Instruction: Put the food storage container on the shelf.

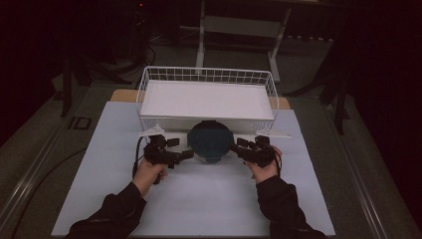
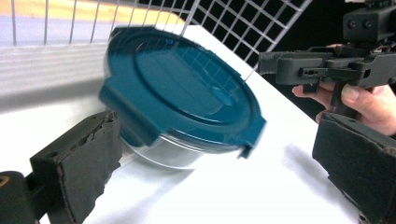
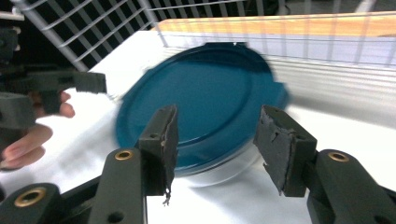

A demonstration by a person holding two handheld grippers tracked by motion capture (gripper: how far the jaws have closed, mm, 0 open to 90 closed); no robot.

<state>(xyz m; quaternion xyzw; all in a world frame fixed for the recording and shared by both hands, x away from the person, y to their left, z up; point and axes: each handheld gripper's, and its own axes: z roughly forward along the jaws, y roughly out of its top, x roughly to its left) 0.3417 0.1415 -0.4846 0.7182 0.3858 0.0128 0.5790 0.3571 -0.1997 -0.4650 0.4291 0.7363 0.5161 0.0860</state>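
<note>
A round clear container with a dark teal lid (image 1: 210, 141) stands on the white table sheet, right against the front of the wire basket. My left gripper (image 1: 188, 154) is at its left side and my right gripper (image 1: 235, 145) at its right, both pointing inward. In the left gripper view the container (image 2: 177, 88) looks tilted and blurred, lying beyond my wide-apart left gripper (image 2: 219, 172). The lid (image 3: 201, 93) in the right gripper view sits just past my right gripper (image 3: 222, 149), whose jaws stand apart at its near rim without pressing it.
A white wire basket (image 1: 206, 69) with a white flat liner stands behind the container. The white sheet (image 1: 199, 204) covers the table toward me. The floor around is dark, with a white frame (image 1: 239, 25) at the back.
</note>
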